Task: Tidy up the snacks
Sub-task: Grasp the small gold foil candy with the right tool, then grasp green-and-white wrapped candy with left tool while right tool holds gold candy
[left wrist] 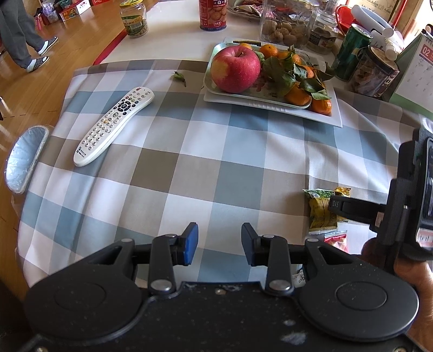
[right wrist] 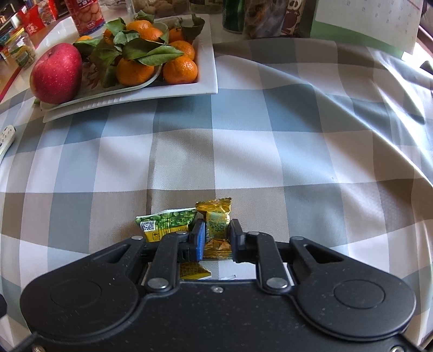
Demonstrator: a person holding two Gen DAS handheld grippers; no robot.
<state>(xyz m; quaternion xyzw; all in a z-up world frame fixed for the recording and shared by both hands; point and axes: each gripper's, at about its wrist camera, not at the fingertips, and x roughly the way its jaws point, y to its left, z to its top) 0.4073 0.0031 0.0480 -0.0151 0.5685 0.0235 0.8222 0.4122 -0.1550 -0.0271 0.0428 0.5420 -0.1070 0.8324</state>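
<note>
**Right hand-held gripper straddling a gold snack packet on a checked bench**

Right wrist view: the right hand-held gripper [right wrist: 216, 239] sits low over the checked tablecloth [right wrist: 243, 151] that covers the bench. A gold-wrapped snack packet [right wrist: 216, 224] lies between its two blue-padded fingers [right wrist: 199, 241]; the pads stand just beside the wrapper on either side, and whether they press it cannot be told. A green-and-yellow snack packet [right wrist: 165, 223] lies flat touching the gold one on its left, partly under the left finger. Another yellow wrapper [right wrist: 193, 270] shows beneath the gripper body.

Left wrist view: the left hand-held gripper [left wrist: 219, 243] hangs above the cloth with its jaws parted and nothing between them. The right gripper [left wrist: 351, 208] enters from the right edge, one finger lying across the green-and-yellow packet [left wrist: 320, 214], with the gold packet [left wrist: 343, 191] just behind. A red-and-white wrapper [left wrist: 335, 238] lies near the same cluster.

Farther back, a white rectangular tray [left wrist: 319, 115] carries a patterned dish holding a red apple [left wrist: 235, 69] and leafy mandarins [left wrist: 297, 94]. A white remote control [left wrist: 113, 126] lies well apart to the left. A red biscuit can [left wrist: 212, 13], a glass jar [left wrist: 134, 19], a green drink can [left wrist: 350, 52] and a desk calendar [left wrist: 416, 73] stand behind the tray.
</note>
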